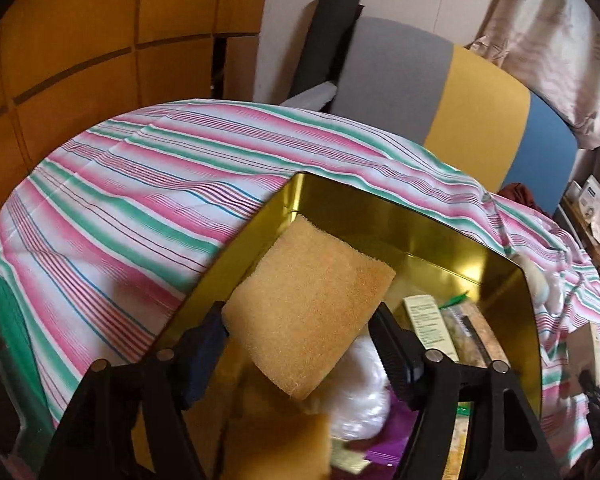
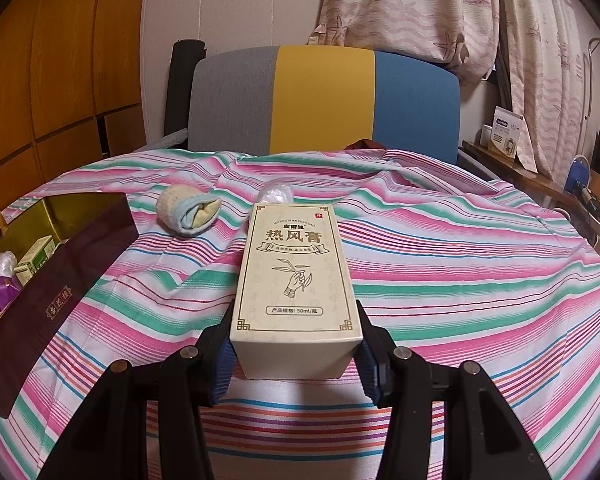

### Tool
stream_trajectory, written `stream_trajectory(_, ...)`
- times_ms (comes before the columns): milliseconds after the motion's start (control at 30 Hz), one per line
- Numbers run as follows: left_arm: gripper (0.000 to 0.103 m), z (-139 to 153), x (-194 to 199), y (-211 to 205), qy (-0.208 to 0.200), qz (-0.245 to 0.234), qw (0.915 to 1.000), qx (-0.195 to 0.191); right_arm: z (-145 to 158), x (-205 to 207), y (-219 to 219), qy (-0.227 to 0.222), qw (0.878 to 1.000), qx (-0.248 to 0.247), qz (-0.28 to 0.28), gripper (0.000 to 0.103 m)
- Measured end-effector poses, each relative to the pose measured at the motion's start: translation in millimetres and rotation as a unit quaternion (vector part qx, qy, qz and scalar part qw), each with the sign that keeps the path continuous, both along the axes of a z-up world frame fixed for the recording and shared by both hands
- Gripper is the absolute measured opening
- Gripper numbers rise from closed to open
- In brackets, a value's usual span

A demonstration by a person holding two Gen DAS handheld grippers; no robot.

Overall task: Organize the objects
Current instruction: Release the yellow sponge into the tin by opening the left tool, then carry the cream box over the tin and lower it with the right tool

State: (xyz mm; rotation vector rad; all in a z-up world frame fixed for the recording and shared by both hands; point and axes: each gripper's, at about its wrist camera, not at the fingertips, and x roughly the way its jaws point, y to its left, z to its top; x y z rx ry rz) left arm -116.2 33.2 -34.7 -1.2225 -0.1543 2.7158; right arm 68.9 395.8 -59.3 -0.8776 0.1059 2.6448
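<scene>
My left gripper (image 1: 300, 344) is shut on an orange sponge (image 1: 308, 304) and holds it over the gold-lined tin box (image 1: 440, 236). In the box lie a small green-and-white carton (image 1: 430, 326), a white plastic wad (image 1: 364, 392) and a purple bag (image 1: 384, 448). My right gripper (image 2: 294, 350) is shut on a cream ointment box (image 2: 296, 276) with Chinese print, held above the striped cloth. The tin box (image 2: 60, 264) shows at the left of the right wrist view with its dark maroon side. A rolled sock (image 2: 190, 214) and a clear plastic wad (image 2: 276, 192) lie on the cloth.
The striped tablecloth (image 2: 460, 264) covers the table. A grey, yellow and blue chair back (image 2: 324, 100) stands behind it. Wooden cabinets (image 1: 80, 40) are at the left, curtains (image 2: 440, 12) behind, and a cluttered shelf (image 2: 508, 136) at the right. A rolled sock (image 1: 540, 284) lies past the tin.
</scene>
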Motion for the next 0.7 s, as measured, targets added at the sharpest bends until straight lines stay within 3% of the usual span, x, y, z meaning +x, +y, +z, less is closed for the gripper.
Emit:
stream_trajectory(200, 0.096, -2, 9, -9, 0.008, 0.016, 0.9998, 0.011, -2, -3, -3, -0.009, 1.0, 0.007, 0.006, 0.051)
stream_trajectory(533, 0.103, 6, 61, -13, 0.069, 0.013, 0.9968, 0.039, -1, -1, -5, -0.006, 1.0, 0.011, 0.007, 0.051)
stream_trajectory(700, 0.103, 6, 88, 0, 0.083, -0.025, 0.9951, 0.047, 1, 0, -7, -0.003, 1.0, 0.012, 0.013, 0.051)
